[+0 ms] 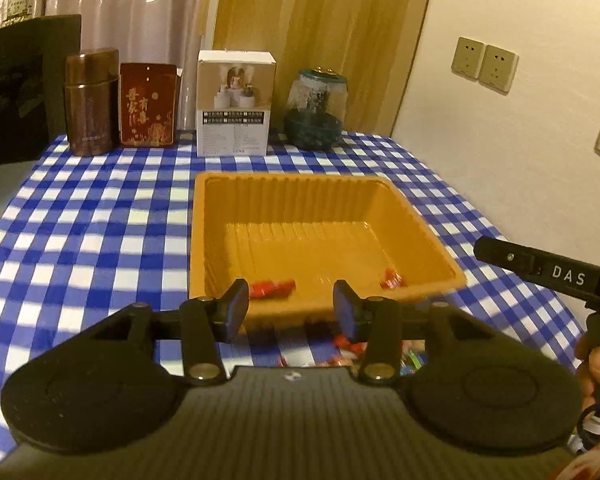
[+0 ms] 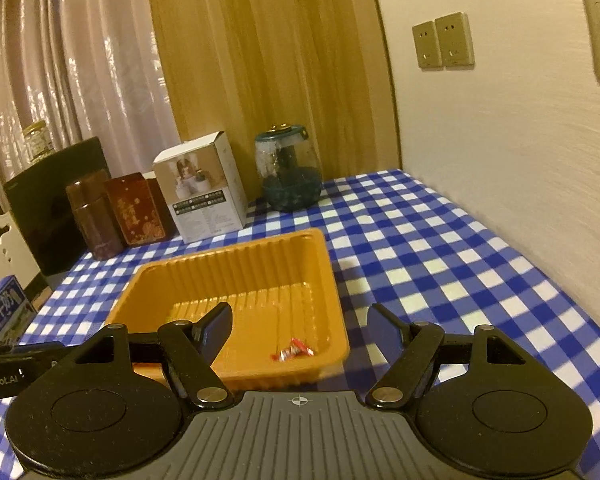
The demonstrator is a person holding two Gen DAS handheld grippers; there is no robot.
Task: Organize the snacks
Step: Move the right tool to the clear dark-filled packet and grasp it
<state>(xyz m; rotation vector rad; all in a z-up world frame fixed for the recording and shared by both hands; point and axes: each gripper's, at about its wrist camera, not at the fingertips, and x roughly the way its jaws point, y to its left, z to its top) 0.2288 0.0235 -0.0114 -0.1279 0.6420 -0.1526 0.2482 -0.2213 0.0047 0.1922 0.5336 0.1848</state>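
Glossy ribbed orange plastic for the tray (image 1: 412, 216), thin and light-catching on its floor; shiny crinkled foil on the red candy wrappers (image 1: 271, 288); smooth blue-and-white checked cloth over the table (image 1: 100, 216); matt black plastic on the left gripper (image 1: 290, 308) with small bright metal pins, ribbed grey plastic behind; printed white cardboard on the box (image 1: 234, 104); glossy brown lacquer-like finish on the canister (image 1: 90, 104); clear glass on the jar (image 1: 316, 108); sheer shiny curtain (image 2: 80, 60) beside wood-grain panel (image 2: 268, 60)
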